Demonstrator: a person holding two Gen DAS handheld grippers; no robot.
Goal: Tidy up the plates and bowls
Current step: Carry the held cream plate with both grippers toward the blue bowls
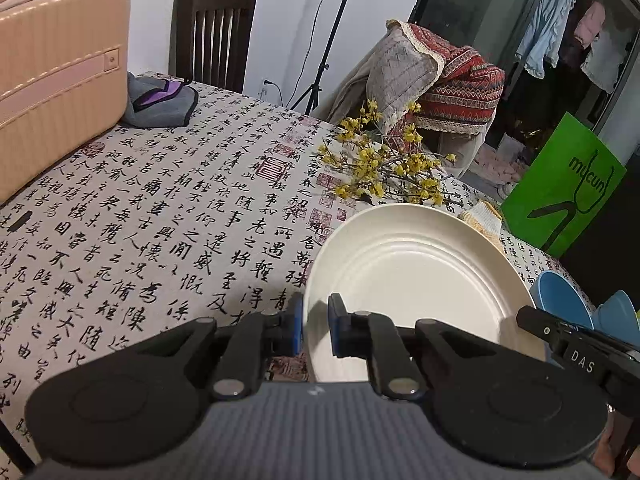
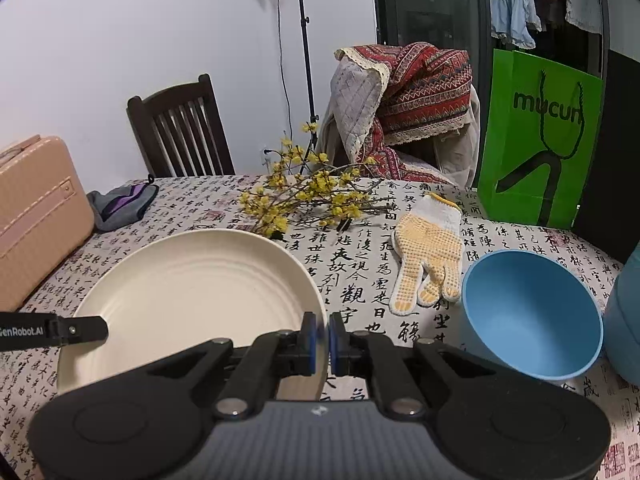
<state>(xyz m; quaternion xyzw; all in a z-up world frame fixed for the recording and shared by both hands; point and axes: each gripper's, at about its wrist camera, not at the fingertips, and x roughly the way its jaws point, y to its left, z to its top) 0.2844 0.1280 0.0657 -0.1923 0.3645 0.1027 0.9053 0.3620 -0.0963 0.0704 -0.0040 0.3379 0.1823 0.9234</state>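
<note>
A large cream plate is held between both grippers over the calligraphy tablecloth. My left gripper is shut on the plate's left rim, with the edge pinched between its blue pads. My right gripper is shut on the plate's right rim in the same way. A finger of each gripper shows in the other's view, at the plate's far edge. A blue bowl stands upright on the table to the right of the plate. Another blue piece sits beyond it, cut off by the frame.
A pink suitcase lies on the table's left side, with a grey and purple cloth beside it. Yellow flower branches lie behind the plate. A dotted work glove and a green paper bag are at the back right.
</note>
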